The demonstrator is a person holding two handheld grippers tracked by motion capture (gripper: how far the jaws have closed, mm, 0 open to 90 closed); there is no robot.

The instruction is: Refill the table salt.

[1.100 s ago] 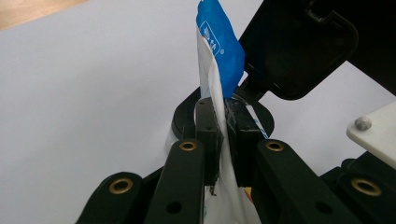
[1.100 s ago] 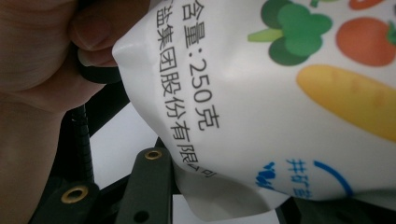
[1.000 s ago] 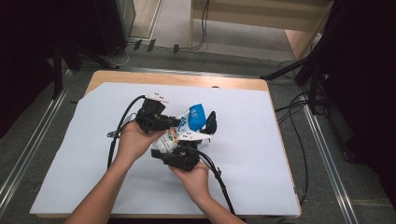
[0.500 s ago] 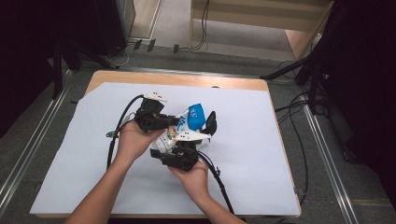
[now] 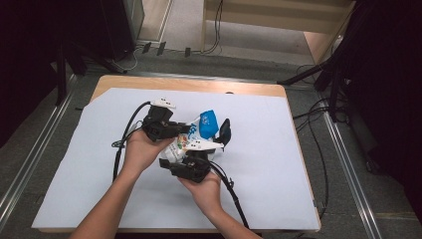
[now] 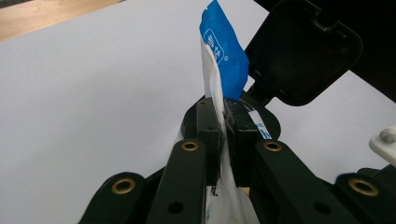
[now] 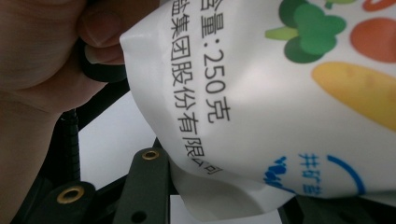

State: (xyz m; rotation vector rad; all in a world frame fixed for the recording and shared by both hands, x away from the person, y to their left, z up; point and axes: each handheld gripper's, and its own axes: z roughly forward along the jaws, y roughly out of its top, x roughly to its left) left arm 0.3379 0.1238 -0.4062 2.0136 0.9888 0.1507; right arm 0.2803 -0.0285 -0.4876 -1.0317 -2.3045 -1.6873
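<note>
Gripping a white pouch (image 5: 191,142) with a blue top edge at centre frame of the high view, above the white-covered table (image 5: 298,189). Left gripper (image 6: 223,119) pinching the pouch's thin upper seam, fingers (image 6: 205,135) closed almost fully on the film, the blue corner standing up just above them in the left gripper view. Right gripper (image 5: 206,149) clasping the pouch's fuller lower body from below, fingers partly open around it, printed vegetables and black characters lying across the right gripper view. Left hand (image 5: 142,149) and right hand (image 5: 206,191) meeting close together, just below centre.
</note>
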